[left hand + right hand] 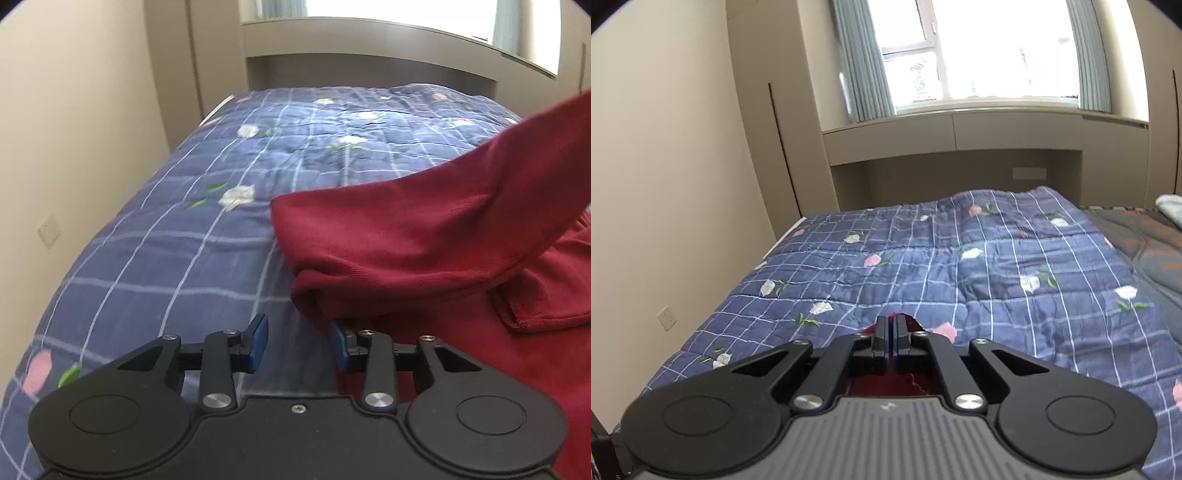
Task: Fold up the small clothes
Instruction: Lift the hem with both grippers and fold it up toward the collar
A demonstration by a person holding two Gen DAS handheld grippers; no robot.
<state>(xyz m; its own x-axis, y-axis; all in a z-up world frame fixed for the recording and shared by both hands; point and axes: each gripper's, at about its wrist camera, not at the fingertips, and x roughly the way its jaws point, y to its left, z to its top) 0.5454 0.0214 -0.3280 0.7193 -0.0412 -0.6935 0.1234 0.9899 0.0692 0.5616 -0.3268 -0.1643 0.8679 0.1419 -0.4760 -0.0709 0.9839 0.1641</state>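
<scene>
- A bed covered by a blue quilt with a pale checked grid and white and pink printed flowers fills most of both views, running toward a beige built-in ledge under a bright window.
- A dark red knit garment lies on the right part of the quilt in the left wrist view; one fold of it is lifted and stretches up toward the right edge of that view.
- The left hand-held gripper, black with blue pads, sits at the garment's near left corner. Its jaws stand apart with bare quilt showing between them; the red cloth hangs over the tip of the right-side finger, and neither pad presses on it.
- The right hand-held gripper is raised over the quilt with its jaws together, clamped on an edge of the dark red garment: a bit of red cloth pokes out past the fingertips, and more hangs below, behind the fingers.
</scene>
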